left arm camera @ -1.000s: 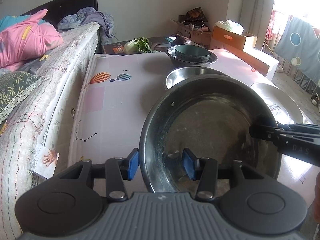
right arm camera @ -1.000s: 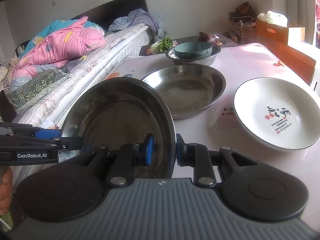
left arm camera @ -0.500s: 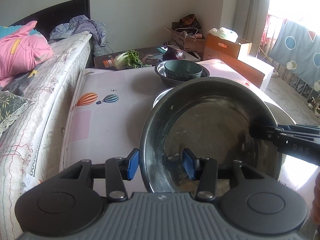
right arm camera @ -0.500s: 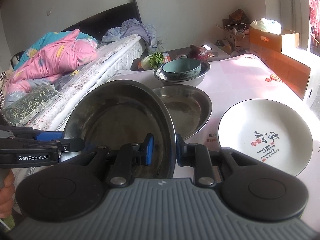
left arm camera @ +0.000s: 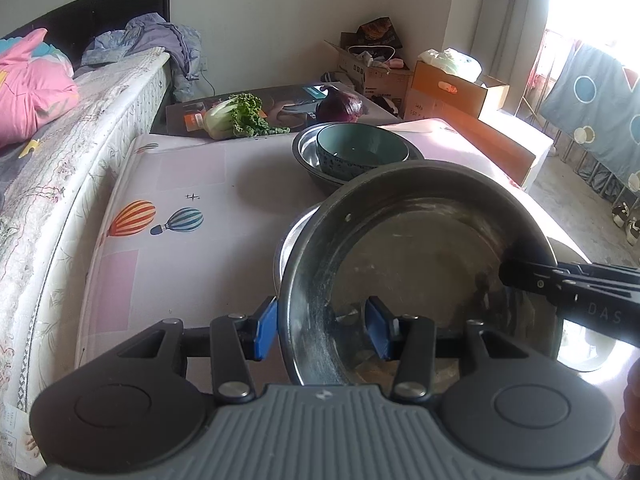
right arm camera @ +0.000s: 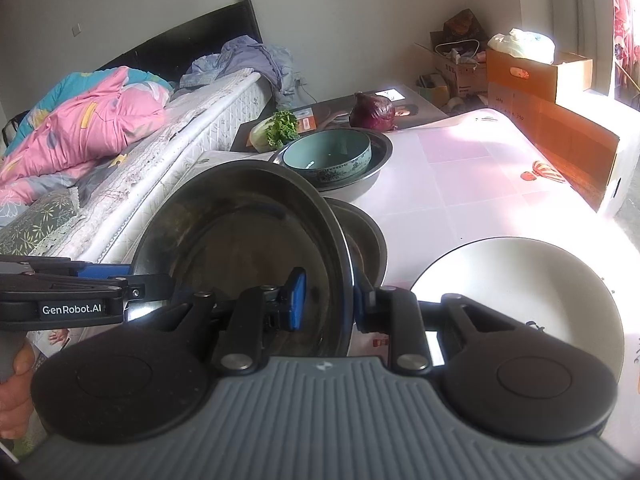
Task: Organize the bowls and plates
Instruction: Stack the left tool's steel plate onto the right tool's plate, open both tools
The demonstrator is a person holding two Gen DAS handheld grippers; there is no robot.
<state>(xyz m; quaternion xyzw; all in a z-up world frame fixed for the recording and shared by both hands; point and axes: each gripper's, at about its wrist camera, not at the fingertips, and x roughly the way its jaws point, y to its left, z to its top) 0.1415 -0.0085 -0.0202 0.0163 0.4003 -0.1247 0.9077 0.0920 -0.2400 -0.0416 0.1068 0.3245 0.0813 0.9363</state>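
Left wrist view: the left claw (left arm camera: 322, 328) straddles the near rim of a steel basin (left arm camera: 416, 272), one blue pad outside the wall and one inside, jaws part-way apart and closed on the rim. The right claw (left arm camera: 520, 274) enters from the right edge and clamps the opposite rim. Right wrist view: the right claw (right arm camera: 326, 300) stands narrowly apart, one pad inside the basin (right arm camera: 240, 248) and one outside, gripping the tilted wall; the left claw (right arm camera: 156, 286) holds the far rim at the left edge, with a hand (right arm camera: 16, 392) below it. The basin is carried clear of the table (right arm camera: 460, 168), directly above a second steel basin (right arm camera: 366, 240) that rests on the table. Beyond these, a teal bowl (right arm camera: 328, 156) sits inside a third steel basin (right arm camera: 380, 160) near the table's far end. A white plate (right arm camera: 520, 292) lies on the table to the right, apart from the basins. A red cabbage (right arm camera: 374, 112) and a leafy cabbage (right arm camera: 276, 130) lie on a lower dark surface beyond the table. A bed (left arm camera: 80, 128) with a pink quilt (right arm camera: 88, 120) runs along the table's left side. Cardboard boxes (left arm camera: 456, 88) stand by the far wall.
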